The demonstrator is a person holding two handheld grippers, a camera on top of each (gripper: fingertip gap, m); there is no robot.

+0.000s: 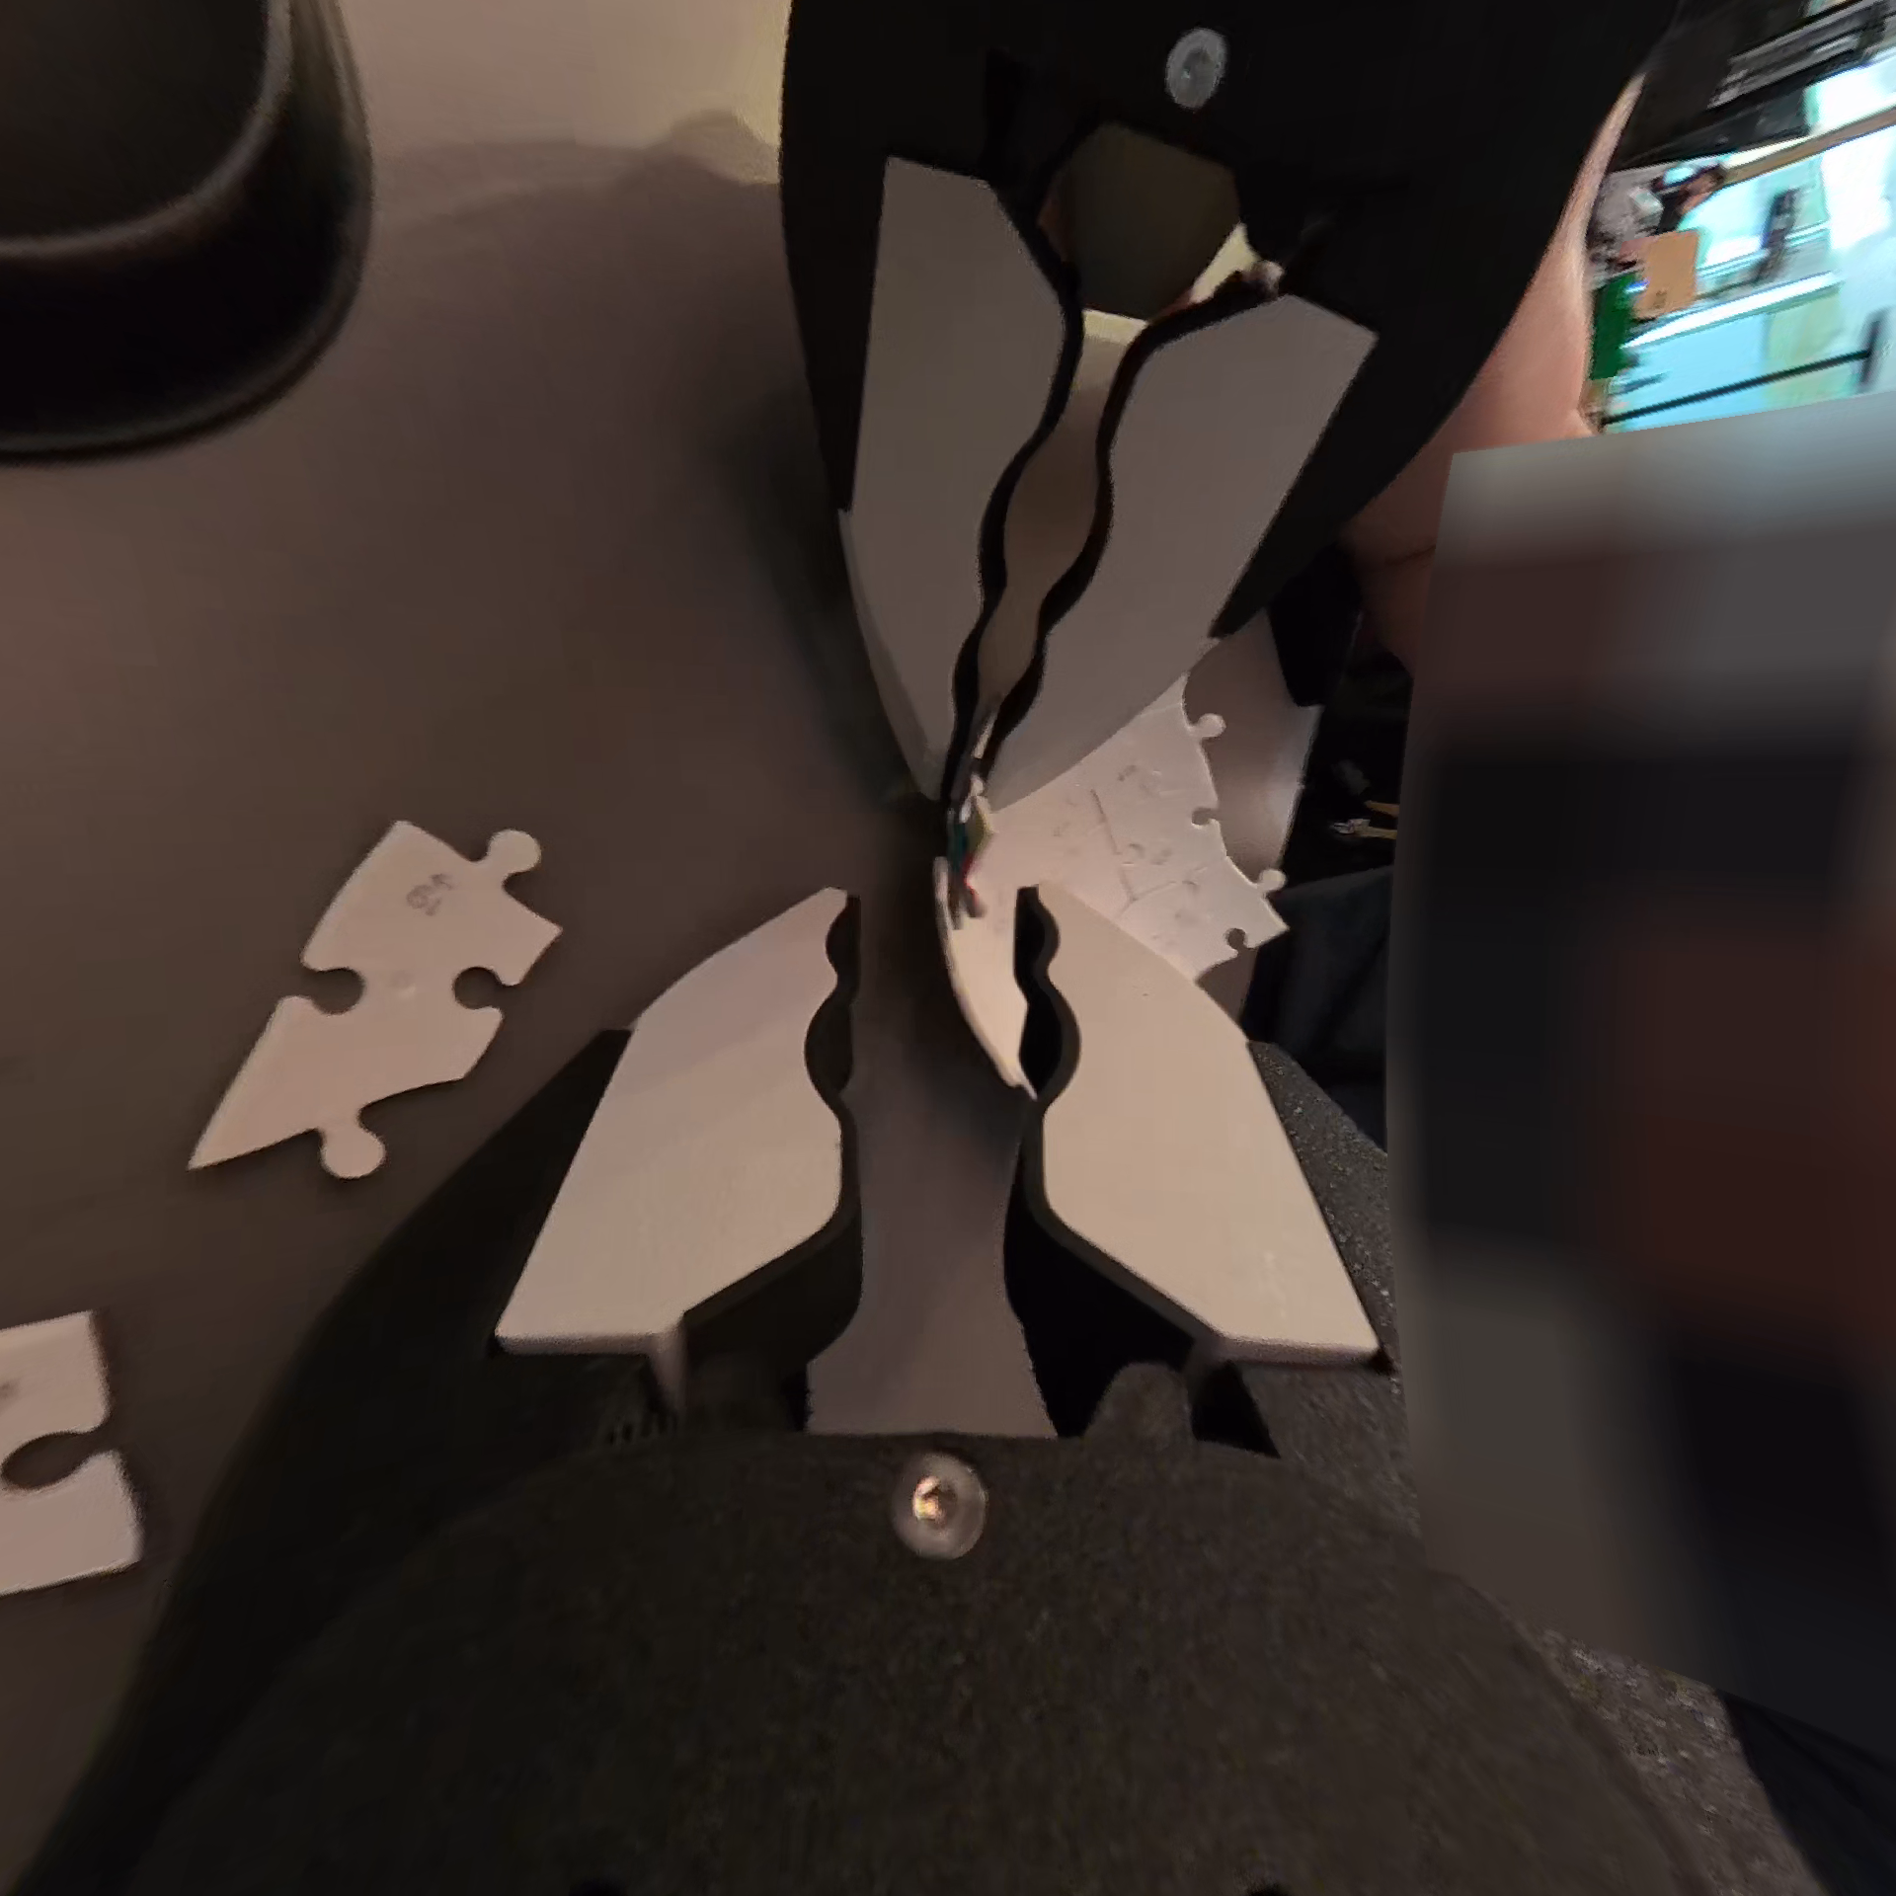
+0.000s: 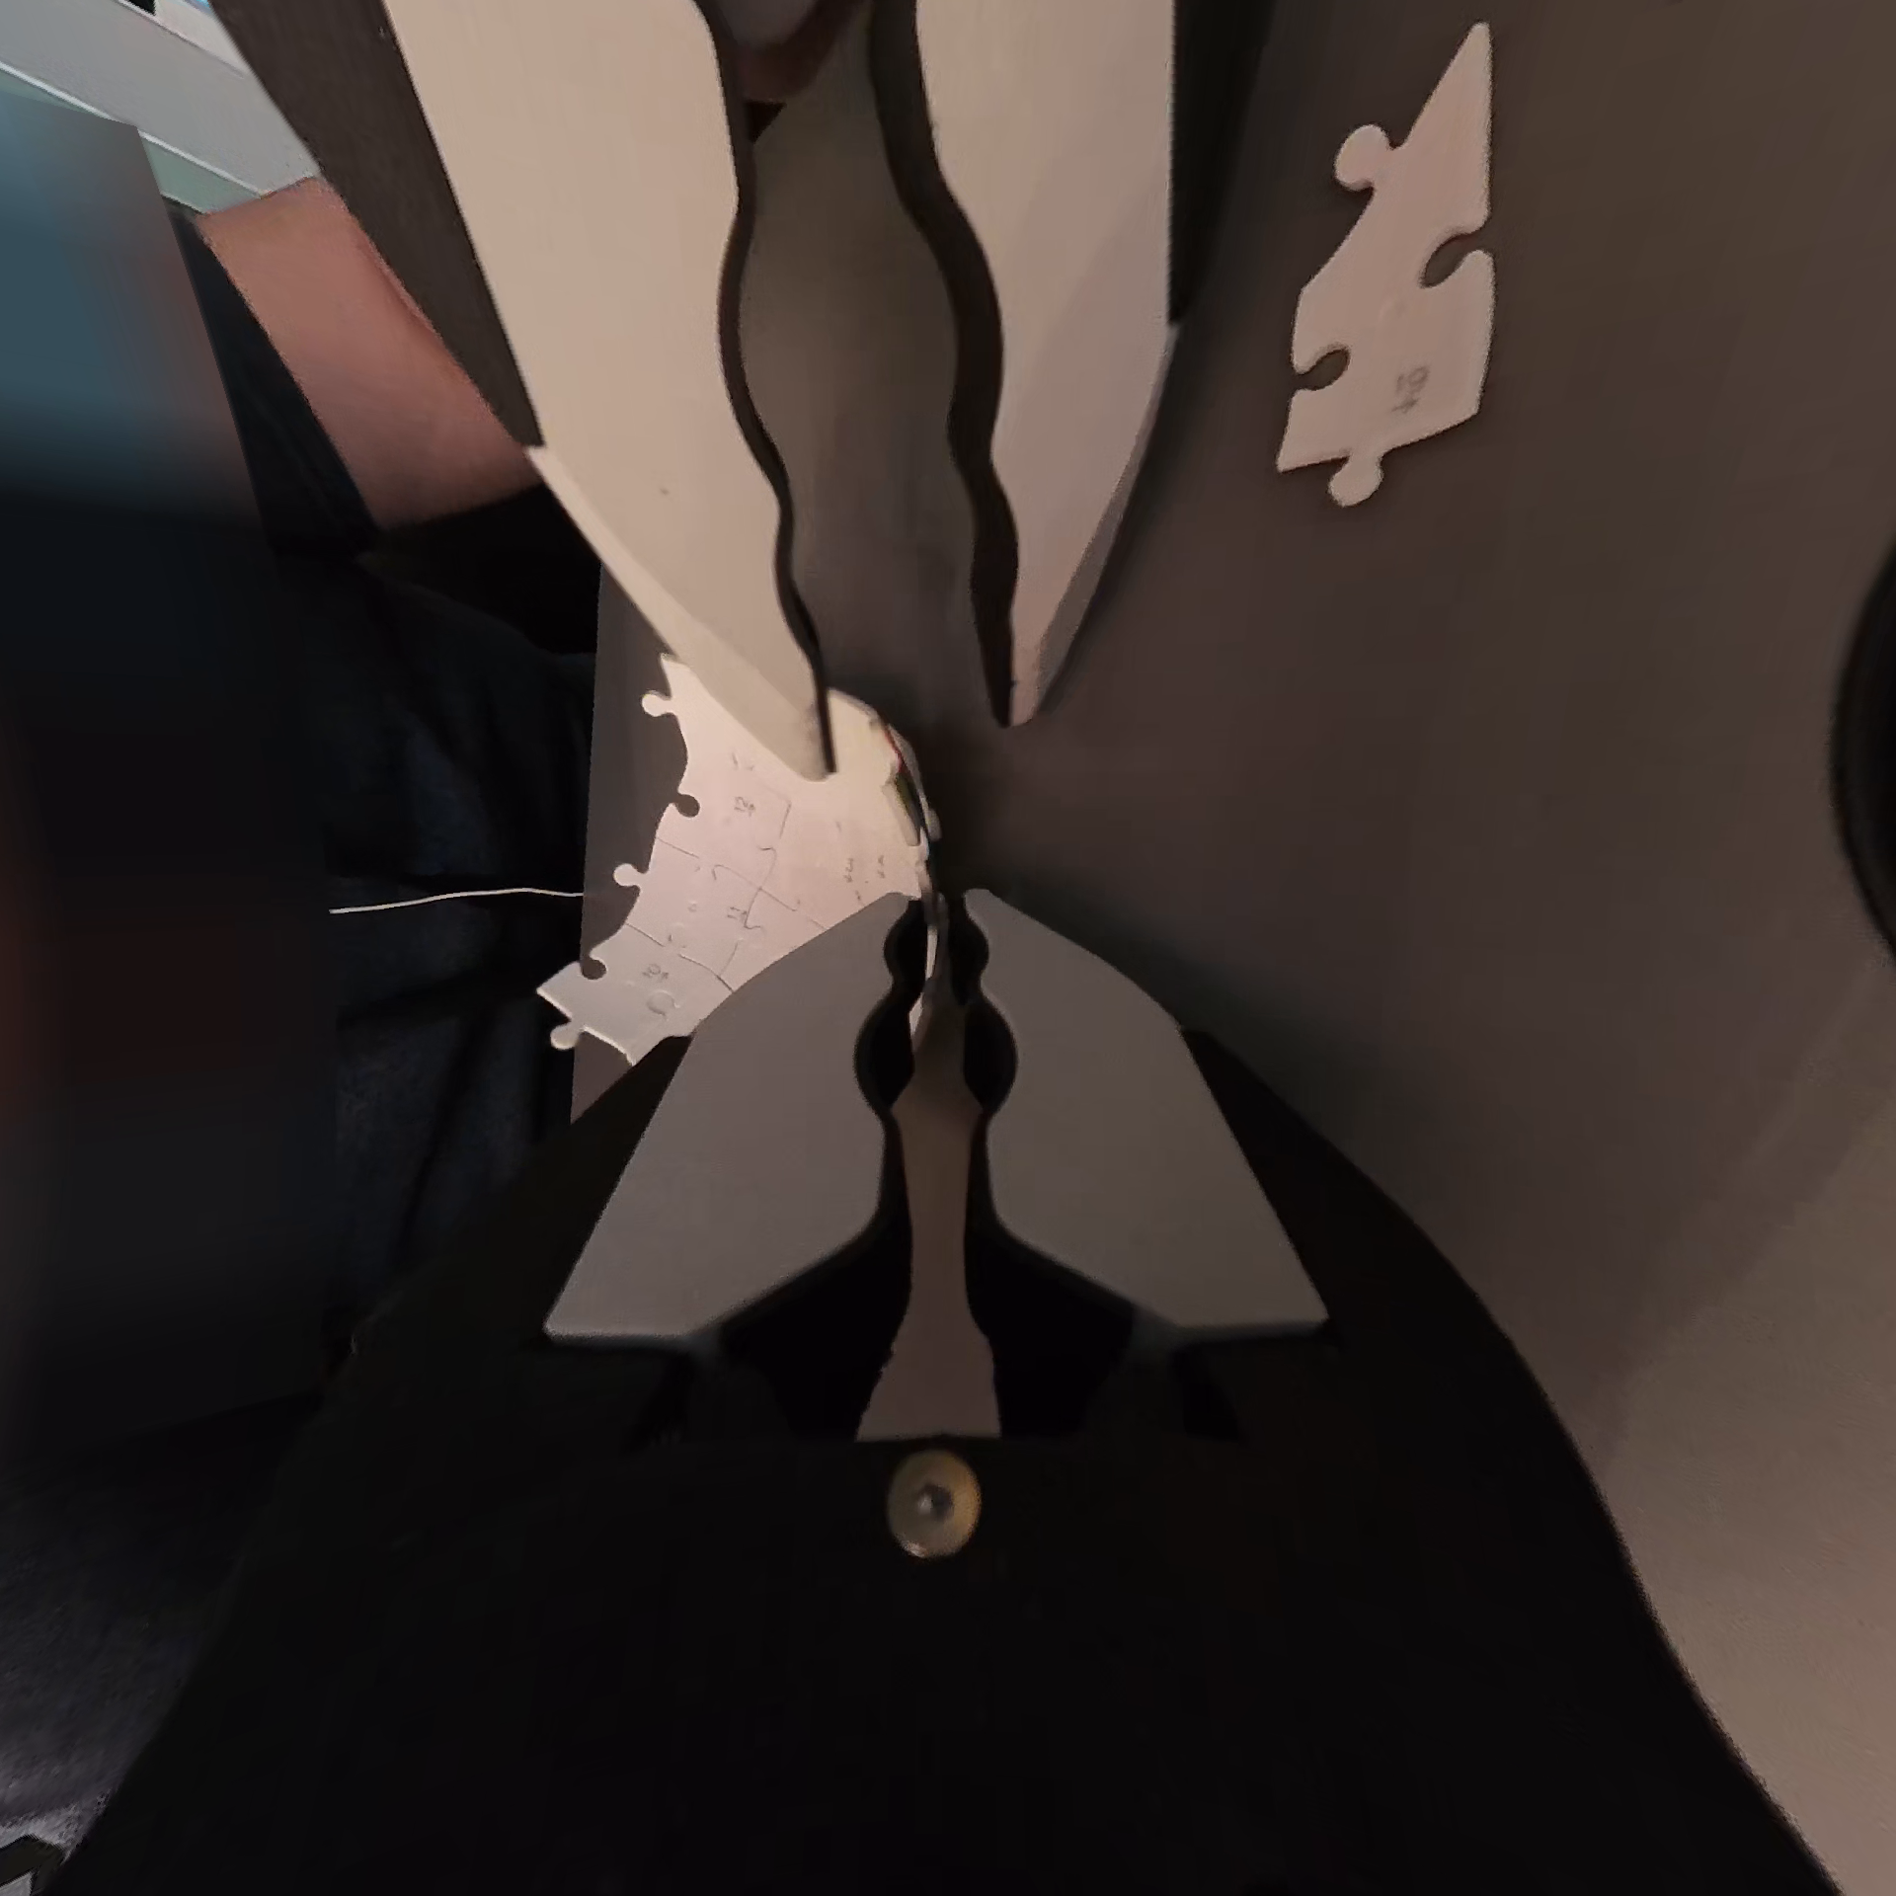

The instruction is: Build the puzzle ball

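Two grippers meet over the dark grey table (image 1: 513, 616). Left wrist view: the left gripper (image 1: 939, 908) has its jaws apart beside the curved white joined puzzle-ball part (image 1: 1159, 831); a loose white puzzle piece (image 1: 390, 995) lies nearby. Right wrist view: the right gripper (image 2: 939, 908) pinches that part's edge.

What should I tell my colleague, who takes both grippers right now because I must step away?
Right gripper: shut on the edge of the joined puzzle section.
Left gripper: open, one finger against that section, not clamped.
Done: several pieces are joined into one curved section.
Left: a pointed loose piece and a second loose piece lie on the dark table; the ball is far from closed.
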